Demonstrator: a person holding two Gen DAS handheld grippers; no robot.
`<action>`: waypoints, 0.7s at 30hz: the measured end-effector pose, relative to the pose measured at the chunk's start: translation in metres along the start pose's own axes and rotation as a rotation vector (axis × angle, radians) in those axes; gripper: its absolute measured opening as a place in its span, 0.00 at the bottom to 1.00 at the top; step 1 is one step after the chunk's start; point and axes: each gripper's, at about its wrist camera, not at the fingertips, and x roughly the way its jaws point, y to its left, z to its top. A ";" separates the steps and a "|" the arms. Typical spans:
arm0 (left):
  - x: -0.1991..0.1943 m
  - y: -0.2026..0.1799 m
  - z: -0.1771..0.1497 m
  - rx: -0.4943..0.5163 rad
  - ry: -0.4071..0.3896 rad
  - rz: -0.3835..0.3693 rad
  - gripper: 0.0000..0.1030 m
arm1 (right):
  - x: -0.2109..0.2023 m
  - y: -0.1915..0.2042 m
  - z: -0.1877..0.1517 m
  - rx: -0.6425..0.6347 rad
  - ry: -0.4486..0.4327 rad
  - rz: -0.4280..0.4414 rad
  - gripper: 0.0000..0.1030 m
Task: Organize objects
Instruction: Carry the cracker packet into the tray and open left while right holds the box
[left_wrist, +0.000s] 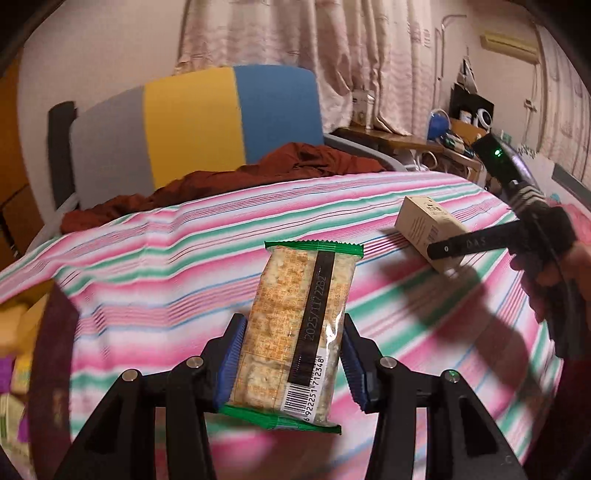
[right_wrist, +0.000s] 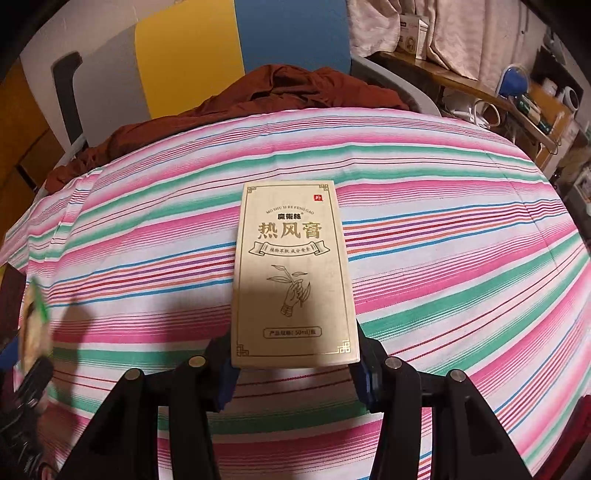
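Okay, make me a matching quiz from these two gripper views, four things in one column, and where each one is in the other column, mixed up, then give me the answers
Things:
1. cracker packet
2. beige box
3. rust-red cloth
4. striped bedsheet

Places:
A. bunched at the far end of the bed, in front of the grey, yellow and blue chair back
B. spread over the bed under both grippers
C. clamped between the blue pads of the left gripper
D. held at its near end by the right gripper

Pairs: 1-C, 2-D, 3-A, 4-B
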 end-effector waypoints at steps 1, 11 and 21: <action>-0.006 0.006 -0.004 -0.015 0.002 0.009 0.48 | -0.001 0.001 0.000 -0.004 -0.004 -0.001 0.50; -0.072 0.092 -0.026 -0.218 -0.034 0.115 0.48 | -0.005 0.023 -0.008 -0.095 -0.044 0.005 0.50; -0.125 0.197 -0.044 -0.399 -0.074 0.306 0.48 | -0.005 0.039 -0.016 -0.165 -0.064 -0.005 0.50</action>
